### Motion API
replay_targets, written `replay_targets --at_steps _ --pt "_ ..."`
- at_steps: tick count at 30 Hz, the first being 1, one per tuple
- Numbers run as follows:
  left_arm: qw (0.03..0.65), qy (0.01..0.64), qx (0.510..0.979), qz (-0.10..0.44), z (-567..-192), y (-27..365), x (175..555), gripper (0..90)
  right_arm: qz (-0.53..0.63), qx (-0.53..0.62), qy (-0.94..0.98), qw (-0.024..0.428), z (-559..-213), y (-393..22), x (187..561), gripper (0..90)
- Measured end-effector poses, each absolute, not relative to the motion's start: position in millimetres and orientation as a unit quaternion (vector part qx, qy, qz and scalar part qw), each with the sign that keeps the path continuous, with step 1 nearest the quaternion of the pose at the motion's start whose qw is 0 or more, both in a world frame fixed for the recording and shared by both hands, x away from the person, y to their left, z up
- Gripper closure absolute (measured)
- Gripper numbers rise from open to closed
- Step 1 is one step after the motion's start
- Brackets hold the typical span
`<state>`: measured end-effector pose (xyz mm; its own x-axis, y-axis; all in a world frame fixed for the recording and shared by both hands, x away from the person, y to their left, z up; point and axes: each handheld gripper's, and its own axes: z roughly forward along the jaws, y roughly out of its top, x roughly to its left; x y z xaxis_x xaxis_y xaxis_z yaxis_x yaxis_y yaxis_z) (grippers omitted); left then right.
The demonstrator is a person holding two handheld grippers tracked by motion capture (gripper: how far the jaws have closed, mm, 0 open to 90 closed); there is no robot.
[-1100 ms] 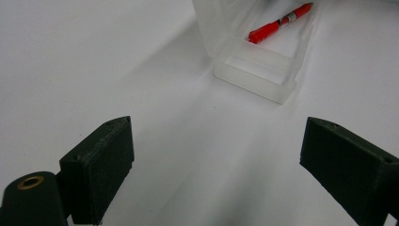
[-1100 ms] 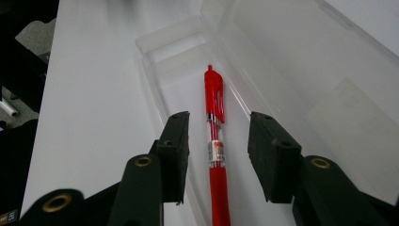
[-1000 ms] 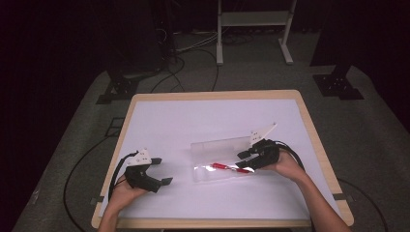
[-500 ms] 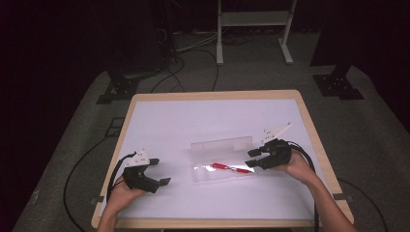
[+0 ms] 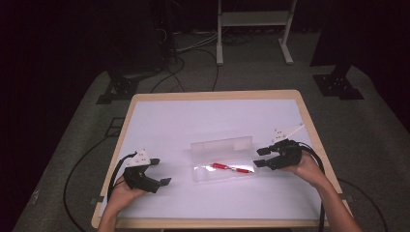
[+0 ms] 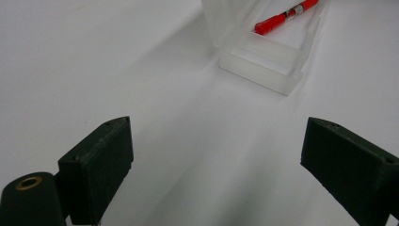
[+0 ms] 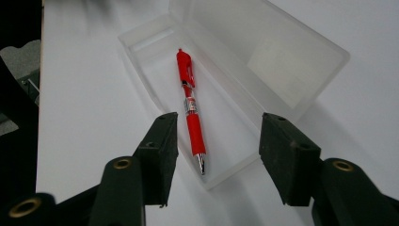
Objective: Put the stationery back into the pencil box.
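Right gripper newly back from 1 pen, 1 case.

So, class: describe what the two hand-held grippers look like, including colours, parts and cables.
Each is black. The left gripper and right gripper both carry a pale three-cornered plate on top and trail a black cable. Close up, the jaws end in dark, flat rectangular pads with brass-coloured eyelets behind. The forearms are bare, without sleeves.

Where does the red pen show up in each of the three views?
High view: red pen lies centre-right on the table, left of the right gripper.
Left gripper view: top right corner.
Right gripper view: centre, beyond the open jaws.
Shared landmark: the clear case holding it.
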<state>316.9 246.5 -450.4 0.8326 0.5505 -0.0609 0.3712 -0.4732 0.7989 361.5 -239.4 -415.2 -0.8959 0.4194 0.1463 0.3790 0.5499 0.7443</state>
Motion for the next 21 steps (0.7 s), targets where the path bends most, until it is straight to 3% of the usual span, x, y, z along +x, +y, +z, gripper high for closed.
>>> replay_targets --at_steps 21 --pt "0.438 0.270 0.851 0.105 -449.9 246.2 317.6 9.3 0.417 0.263 0.869 0.039 -414.3 -274.0 347.3 35.7"
